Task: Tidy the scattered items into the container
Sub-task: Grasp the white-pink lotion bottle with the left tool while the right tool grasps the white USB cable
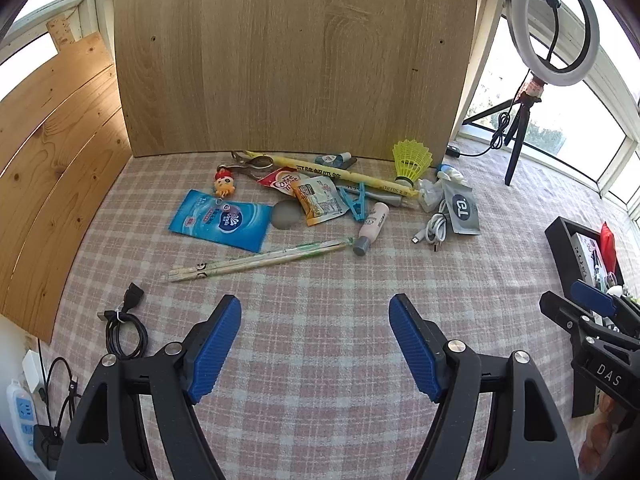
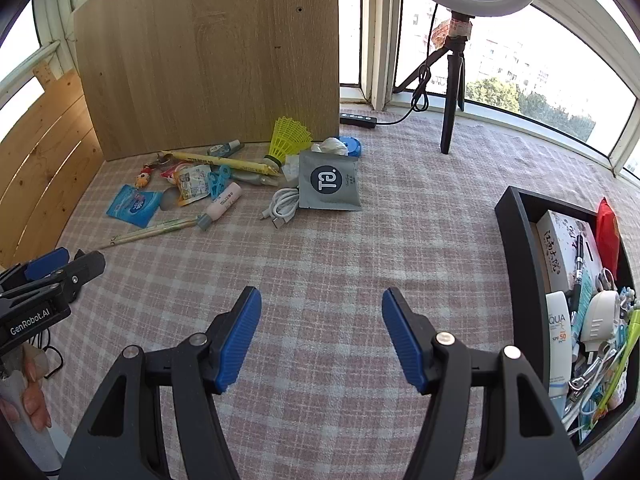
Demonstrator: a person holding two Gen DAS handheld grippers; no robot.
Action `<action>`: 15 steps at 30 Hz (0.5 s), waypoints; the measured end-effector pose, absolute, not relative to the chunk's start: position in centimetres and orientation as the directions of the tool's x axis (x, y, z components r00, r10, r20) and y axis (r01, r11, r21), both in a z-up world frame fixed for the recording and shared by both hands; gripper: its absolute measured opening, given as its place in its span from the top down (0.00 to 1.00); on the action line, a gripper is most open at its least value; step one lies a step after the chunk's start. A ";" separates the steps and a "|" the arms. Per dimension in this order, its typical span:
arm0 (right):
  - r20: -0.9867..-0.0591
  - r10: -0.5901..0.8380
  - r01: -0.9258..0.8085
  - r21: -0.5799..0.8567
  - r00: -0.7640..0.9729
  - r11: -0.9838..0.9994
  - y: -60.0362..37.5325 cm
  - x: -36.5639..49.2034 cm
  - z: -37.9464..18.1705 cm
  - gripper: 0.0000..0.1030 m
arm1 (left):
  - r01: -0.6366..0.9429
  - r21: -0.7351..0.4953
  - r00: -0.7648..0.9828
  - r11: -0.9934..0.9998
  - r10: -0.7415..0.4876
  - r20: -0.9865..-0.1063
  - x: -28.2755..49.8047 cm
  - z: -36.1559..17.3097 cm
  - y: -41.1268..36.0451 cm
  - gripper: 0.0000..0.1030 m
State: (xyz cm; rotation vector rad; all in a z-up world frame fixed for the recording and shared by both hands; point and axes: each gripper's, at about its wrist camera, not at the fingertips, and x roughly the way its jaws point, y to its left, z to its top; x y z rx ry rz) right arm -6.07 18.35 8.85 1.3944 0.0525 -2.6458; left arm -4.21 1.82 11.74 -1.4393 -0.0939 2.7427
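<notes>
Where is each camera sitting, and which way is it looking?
Left wrist: sits on the left claw, looks down over the checked cloth at the scattered pile; the right claw shows at its right edge.
Right wrist: sits on the right claw, sees the black container; left claw and a hand show.
Both show the yellow shuttlecock.

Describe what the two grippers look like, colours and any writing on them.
Both are black plastic clamp-style tools with silver pivot bolts and ribbed blue pads. The left gripper carries white "GenRobot.AI" lettering on its side; the right gripper shows "DAS". No sleeves are visible.
</notes>
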 end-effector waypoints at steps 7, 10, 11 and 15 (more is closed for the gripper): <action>-0.827 -0.137 0.142 0.070 -0.545 -0.987 17.5 -8.7 9.1 0.43 | -0.036 -0.085 -0.558 -0.996 0.091 -0.825 -7.3 11.0 2.7 0.39; -0.850 -0.162 0.126 0.113 -0.502 -0.986 17.6 -10.3 7.6 0.48 | -0.057 -0.079 -0.535 -0.995 0.097 -0.840 -8.8 9.6 3.3 0.41; -0.857 -0.167 0.121 0.124 -0.488 -0.985 17.7 -10.7 7.0 0.49 | -0.062 -0.080 -0.523 -0.995 0.101 -0.846 -9.3 9.0 3.5 0.41; -0.883 -0.187 0.093 0.163 -0.429 -0.982 17.6 -13.0 4.5 0.55 | -0.089 -0.079 -0.481 -0.993 0.112 -0.869 -11.6 6.5 4.6 0.46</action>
